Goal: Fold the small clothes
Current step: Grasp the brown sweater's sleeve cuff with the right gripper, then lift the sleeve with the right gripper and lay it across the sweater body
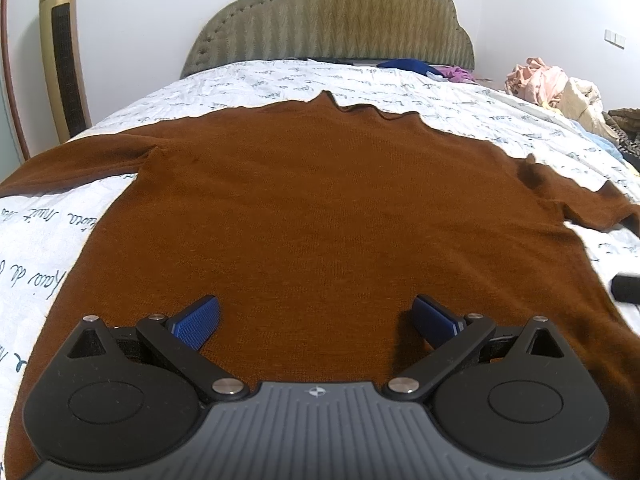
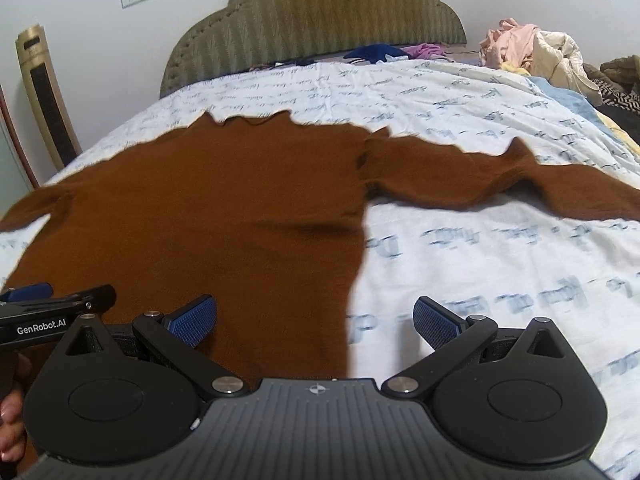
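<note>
A brown knit sweater (image 1: 320, 200) lies spread flat on the bed, neck toward the headboard, both sleeves stretched out sideways. My left gripper (image 1: 316, 320) is open and empty, low over the sweater's hem near its middle. My right gripper (image 2: 316, 320) is open and empty, straddling the sweater's (image 2: 220, 208) right side edge near the hem. The right sleeve (image 2: 500, 184) runs out to the right. The left gripper shows at the left edge of the right wrist view (image 2: 28, 294). The right gripper's tip shows at the right edge of the left wrist view (image 1: 626, 287).
The bed has a white sheet with script print (image 2: 500, 264) and a padded olive headboard (image 1: 332, 20). Blue and purple clothes (image 1: 404, 66) lie near the headboard. A pile of pink and cream clothes (image 2: 536, 52) sits at the far right. A gold tower fan (image 1: 64, 52) stands left of the bed.
</note>
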`<state>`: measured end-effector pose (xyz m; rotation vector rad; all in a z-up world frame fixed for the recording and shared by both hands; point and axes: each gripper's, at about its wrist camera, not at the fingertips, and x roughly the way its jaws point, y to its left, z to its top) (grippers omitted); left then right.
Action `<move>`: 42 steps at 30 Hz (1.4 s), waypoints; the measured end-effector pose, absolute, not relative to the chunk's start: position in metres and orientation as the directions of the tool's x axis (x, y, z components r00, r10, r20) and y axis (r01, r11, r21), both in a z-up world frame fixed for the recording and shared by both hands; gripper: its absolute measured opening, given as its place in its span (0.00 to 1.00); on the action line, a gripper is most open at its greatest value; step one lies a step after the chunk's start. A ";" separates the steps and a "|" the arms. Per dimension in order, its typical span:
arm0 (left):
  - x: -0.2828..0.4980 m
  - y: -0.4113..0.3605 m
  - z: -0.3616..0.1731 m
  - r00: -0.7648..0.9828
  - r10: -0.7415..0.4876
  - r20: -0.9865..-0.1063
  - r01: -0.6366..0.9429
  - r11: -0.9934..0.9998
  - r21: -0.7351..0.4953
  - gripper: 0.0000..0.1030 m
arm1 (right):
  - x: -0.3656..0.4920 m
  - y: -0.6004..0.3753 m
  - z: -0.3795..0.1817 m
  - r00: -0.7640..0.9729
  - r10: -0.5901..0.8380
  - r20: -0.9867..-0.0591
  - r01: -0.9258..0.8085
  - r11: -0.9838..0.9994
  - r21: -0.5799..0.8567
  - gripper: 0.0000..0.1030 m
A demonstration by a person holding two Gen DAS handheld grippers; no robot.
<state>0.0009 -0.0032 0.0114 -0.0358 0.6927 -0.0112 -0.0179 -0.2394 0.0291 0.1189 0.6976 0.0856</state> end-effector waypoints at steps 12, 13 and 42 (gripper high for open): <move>0.018 -0.091 0.050 0.794 -0.102 -0.599 0.178 0.982 0.070 1.00 | -0.020 -0.444 0.061 0.794 -0.057 -0.605 0.305 0.898 0.316 1.00; 0.022 -0.098 0.051 0.791 -0.111 -0.601 0.191 0.979 0.070 1.00 | -0.019 -0.460 0.060 0.799 -0.060 -0.598 0.324 0.881 0.345 1.00; 0.089 -0.212 0.014 0.707 -0.124 -0.697 0.281 0.953 0.115 1.00 | 0.025 -0.597 -0.019 0.876 -0.042 -0.481 0.420 0.557 0.716 0.13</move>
